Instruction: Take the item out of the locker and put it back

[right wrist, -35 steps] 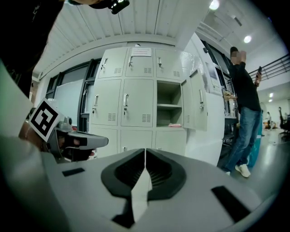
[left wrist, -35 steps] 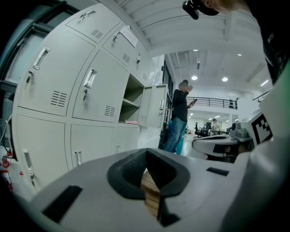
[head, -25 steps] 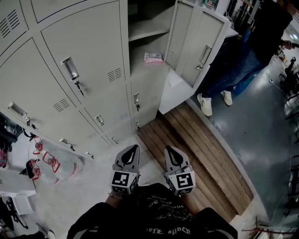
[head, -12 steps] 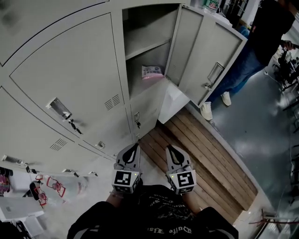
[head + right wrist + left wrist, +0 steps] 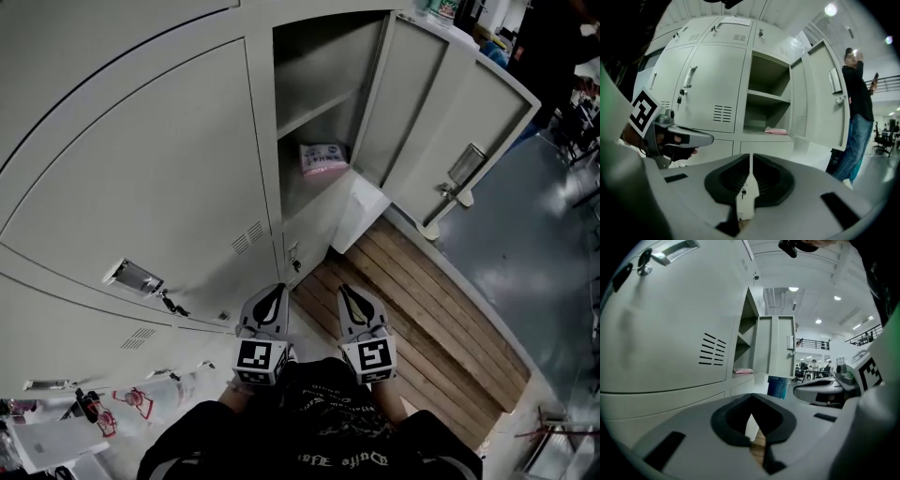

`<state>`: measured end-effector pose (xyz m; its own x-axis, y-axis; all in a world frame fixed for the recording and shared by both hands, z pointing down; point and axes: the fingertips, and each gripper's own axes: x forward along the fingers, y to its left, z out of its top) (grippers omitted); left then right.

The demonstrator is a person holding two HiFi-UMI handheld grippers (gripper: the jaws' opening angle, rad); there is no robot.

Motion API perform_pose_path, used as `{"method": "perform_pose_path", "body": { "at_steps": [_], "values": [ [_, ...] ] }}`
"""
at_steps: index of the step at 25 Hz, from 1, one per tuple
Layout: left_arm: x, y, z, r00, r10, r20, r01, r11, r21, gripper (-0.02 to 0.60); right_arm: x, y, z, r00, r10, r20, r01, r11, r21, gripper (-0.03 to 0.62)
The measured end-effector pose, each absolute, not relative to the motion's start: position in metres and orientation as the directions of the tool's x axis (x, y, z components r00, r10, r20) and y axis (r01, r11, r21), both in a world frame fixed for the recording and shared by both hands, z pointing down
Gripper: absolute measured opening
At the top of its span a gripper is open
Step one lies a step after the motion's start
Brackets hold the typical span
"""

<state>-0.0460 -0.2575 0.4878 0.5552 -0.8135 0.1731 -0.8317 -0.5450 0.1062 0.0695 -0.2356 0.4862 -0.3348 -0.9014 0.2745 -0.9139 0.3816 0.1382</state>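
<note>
While the pink packet (image 5: 322, 157) sits under the shelf inside the open locker (image 5: 319, 56), upper middle of the head view, our left tongs (image 5: 271, 294) and right tongs (image 5: 344, 294) hang low, both pinched together, empty. We reckon removal and return both lie ahead.

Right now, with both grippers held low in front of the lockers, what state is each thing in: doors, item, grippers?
locker door: swung wide open.
neighbouring door: closed.
pink packet: lying inside, under the shelf, untouched.
left gripper: shut, empty, well short of the packet.
right gripper: shut, empty, well short of the packet.
</note>
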Motion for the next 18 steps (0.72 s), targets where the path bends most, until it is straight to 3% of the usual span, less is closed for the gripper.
{"method": "perform_pose_path", "body": {
  "at_steps": [12, 18],
  "values": [
    [-0.032, -0.282, 0.487, 0.546, -0.815, 0.195, -0.838, -0.528, 0.139, 0.006, 0.086, -0.290, 0.459, -0.353, -0.904, 0.241, -0.911, 0.391, 0.133, 0.009],
    [-0.024, -0.294, 0.481, 0.523, -0.828, 0.200, -0.852, -0.502, 0.150, 0.006, 0.093, -0.325, 0.447, -0.403, -0.886, 0.230, -0.895, 0.434, 0.105, 0.100]
  ]
}}
